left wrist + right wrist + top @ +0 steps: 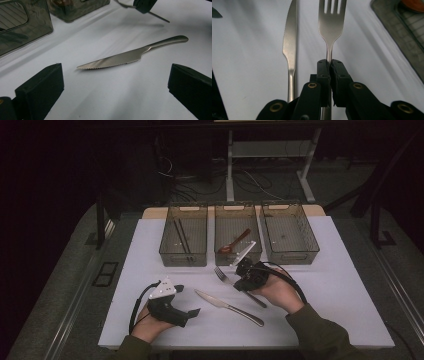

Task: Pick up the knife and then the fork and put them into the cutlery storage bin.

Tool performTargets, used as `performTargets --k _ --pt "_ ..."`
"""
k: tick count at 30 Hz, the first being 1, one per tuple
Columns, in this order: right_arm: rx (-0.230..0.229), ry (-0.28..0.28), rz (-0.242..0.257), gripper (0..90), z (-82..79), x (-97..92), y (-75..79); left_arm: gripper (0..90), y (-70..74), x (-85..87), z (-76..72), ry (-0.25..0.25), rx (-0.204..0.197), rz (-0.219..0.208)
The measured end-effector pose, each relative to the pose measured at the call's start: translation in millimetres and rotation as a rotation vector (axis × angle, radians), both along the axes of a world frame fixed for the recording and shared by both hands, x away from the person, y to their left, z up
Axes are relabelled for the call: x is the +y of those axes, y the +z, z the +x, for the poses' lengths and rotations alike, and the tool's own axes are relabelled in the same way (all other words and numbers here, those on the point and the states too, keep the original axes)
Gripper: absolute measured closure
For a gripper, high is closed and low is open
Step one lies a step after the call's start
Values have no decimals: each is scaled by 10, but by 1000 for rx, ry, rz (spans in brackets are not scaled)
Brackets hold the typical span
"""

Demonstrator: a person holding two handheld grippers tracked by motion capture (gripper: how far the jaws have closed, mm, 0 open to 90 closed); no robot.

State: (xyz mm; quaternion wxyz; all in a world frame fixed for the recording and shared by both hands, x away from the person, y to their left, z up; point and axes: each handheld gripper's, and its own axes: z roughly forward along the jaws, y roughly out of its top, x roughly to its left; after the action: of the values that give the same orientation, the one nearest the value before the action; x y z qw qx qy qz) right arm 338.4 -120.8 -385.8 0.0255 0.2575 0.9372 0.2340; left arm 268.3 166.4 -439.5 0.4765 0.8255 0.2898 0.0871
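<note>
right gripper (pixel 329 65) clamped on fork (pixel 331 23), handle hidden between jaws | left gripper (pixel 115 82) wide apart, knife (pixel 135 55) ahead | spoon (pixel 235 242) dim in middle bin (pixel 238 257) | no readable writing

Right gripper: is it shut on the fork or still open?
Shut on the fork. In the right gripper view, the right gripper has both jaws pressed together around the fork's neck.

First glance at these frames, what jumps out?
The right gripper is clamped shut on a fork by its neck, near the table's middle. A knife lies beside it on the white table, in front of the open left gripper. Three clear bins line the far edge; the middle bin holds a reddish-brown spoon.
</note>
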Motion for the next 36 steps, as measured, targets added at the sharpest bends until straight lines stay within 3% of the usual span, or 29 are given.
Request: performTargets --k 7,17,36 --pt "-8 -57 88 844 44 -265 70 0 5 -4 -5 -3 -5 -11" --pt "-55 -124 209 843 125 -572 181 0 10 0 -5 -9 -7 -26" --pt "-159 -253 368 843 271 -1171 414 0 1 0 2 -11 -4 -28"
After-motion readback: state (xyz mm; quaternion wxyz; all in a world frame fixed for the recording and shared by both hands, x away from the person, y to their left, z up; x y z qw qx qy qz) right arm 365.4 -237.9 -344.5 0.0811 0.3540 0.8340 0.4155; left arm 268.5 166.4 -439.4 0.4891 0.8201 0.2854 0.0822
